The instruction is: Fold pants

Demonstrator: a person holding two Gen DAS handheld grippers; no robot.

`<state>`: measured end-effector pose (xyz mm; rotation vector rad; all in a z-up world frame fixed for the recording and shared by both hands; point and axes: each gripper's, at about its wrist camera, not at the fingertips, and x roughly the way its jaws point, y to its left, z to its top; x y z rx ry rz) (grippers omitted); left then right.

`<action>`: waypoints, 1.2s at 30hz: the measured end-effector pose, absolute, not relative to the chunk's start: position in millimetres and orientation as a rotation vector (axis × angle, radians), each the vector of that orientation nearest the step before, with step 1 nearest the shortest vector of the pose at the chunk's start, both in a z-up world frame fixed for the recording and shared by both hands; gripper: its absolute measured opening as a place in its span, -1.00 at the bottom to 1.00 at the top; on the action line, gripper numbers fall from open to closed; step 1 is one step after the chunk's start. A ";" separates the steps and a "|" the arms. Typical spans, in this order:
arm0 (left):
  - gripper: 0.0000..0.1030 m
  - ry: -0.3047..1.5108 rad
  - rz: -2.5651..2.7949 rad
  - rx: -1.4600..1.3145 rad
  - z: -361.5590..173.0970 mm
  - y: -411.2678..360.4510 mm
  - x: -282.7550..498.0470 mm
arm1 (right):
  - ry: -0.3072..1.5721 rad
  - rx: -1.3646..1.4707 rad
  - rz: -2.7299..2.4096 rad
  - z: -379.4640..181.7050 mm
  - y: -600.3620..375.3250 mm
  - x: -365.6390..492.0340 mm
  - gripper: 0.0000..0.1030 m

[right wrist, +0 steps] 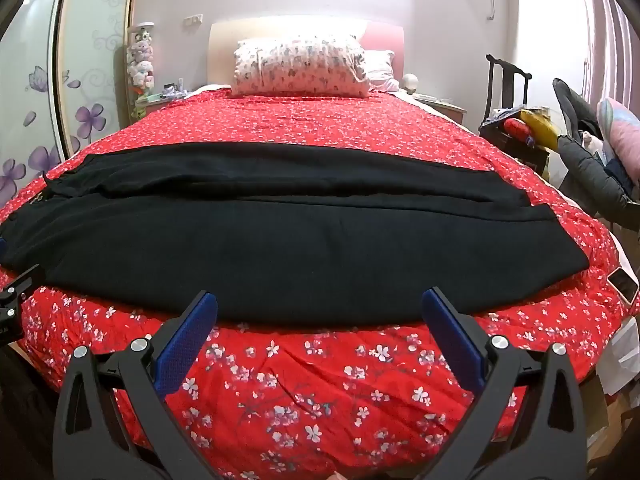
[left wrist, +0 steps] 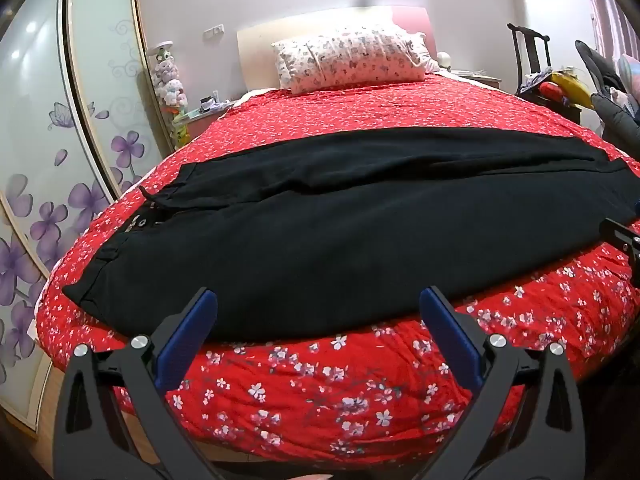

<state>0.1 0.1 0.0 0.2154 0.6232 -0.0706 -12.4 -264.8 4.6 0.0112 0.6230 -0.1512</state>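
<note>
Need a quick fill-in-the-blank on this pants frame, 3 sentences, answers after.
1. The pants lying flat across the bed are ____ in colour.
2. The left gripper and the right gripper both have their jaws ____, holding nothing.
3. At the head of the bed sits one large floral ____.

Answers: black; open; pillow

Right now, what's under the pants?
The pants lie flat across the red floral bedspread, which shows on every side of them. Whatever lies directly beneath the black cloth is covered. Both tools, left and right, hang open, short of the near edge.
</note>
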 end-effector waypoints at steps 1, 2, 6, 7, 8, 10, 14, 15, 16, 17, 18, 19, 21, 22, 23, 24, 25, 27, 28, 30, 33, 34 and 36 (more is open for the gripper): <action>0.96 0.625 -0.071 0.217 -0.1 0.1 0.1 | 0.626 0.014 -0.150 4.3 -265.2 -12.1 0.97; 0.96 0.625 -0.071 0.218 -0.1 0.0 0.1 | 0.625 0.014 -0.150 4.2 -265.4 -12.1 0.97; 0.96 0.624 -0.071 0.218 -0.1 0.0 0.1 | 0.626 0.014 -0.149 3.9 -266.0 -11.7 0.97; 0.96 0.624 -0.070 0.218 -0.1 0.0 0.1 | 0.627 0.013 -0.149 3.8 -266.1 -11.6 0.97; 0.96 0.625 -0.070 0.218 -0.1 -0.1 0.1 | 0.627 0.013 -0.148 3.8 -266.1 -11.6 0.97; 0.96 0.625 -0.071 0.218 -0.1 0.0 0.1 | 0.627 0.012 -0.148 4.0 -265.5 -11.9 0.97; 0.96 0.625 -0.071 0.217 -0.1 0.0 0.1 | 0.628 0.017 -0.149 3.0 -266.5 -11.3 0.97; 0.96 0.625 -0.071 0.218 -0.1 0.0 0.1 | 0.629 0.017 -0.150 3.0 -266.5 -11.3 0.97; 0.96 0.625 -0.071 0.218 -0.1 0.0 0.1 | 0.629 0.017 -0.150 3.0 -266.4 -11.4 0.97; 0.96 0.626 -0.071 0.218 -0.1 0.0 0.1 | 0.629 0.017 -0.149 3.1 -266.4 -11.5 0.97; 0.96 0.626 -0.071 0.218 -0.1 0.0 0.1 | 0.629 0.017 -0.149 3.1 -266.3 -11.6 0.97; 0.96 0.626 -0.072 0.217 -0.1 0.0 0.2 | 0.630 0.017 -0.149 3.1 -266.2 -11.5 0.97; 0.96 0.627 -0.072 0.218 -0.2 0.0 0.1 | 0.630 0.017 -0.149 3.1 -266.3 -11.5 0.97; 0.96 0.627 -0.072 0.218 -0.1 0.1 0.0 | 0.630 0.017 -0.149 3.1 -266.3 -11.4 0.97; 0.96 0.627 -0.072 0.218 0.0 0.2 -0.3 | 0.630 0.017 -0.149 3.1 -266.3 -11.4 0.97; 0.96 0.627 -0.072 0.218 -0.1 0.1 0.1 | 0.630 0.017 -0.149 3.1 -266.3 -11.4 0.97; 0.96 0.628 -0.072 0.218 -0.2 0.1 0.1 | 0.630 0.017 -0.150 3.0 -266.3 -11.3 0.97; 0.96 0.628 -0.072 0.218 -0.1 0.1 0.0 | 0.631 0.018 -0.149 3.1 -266.4 -11.2 0.97; 0.96 0.628 -0.072 0.217 0.0 0.1 -0.2 | 0.631 0.018 -0.149 3.1 -266.4 -11.2 0.97; 0.96 0.628 -0.072 0.218 -0.2 0.0 0.1 | 0.631 0.018 -0.149 3.1 -266.4 -11.1 0.97; 0.96 0.629 -0.072 0.219 -0.2 0.0 0.0 | 0.631 0.018 -0.150 3.1 -266.6 -11.2 0.97; 0.96 0.629 -0.072 0.218 -0.1 0.1 0.0 | 0.631 0.018 -0.149 3.1 -266.7 -11.2 0.97; 0.96 0.629 -0.072 0.218 -0.2 0.1 0.1 | 0.632 0.018 -0.149 3.1 -266.9 -11.2 0.97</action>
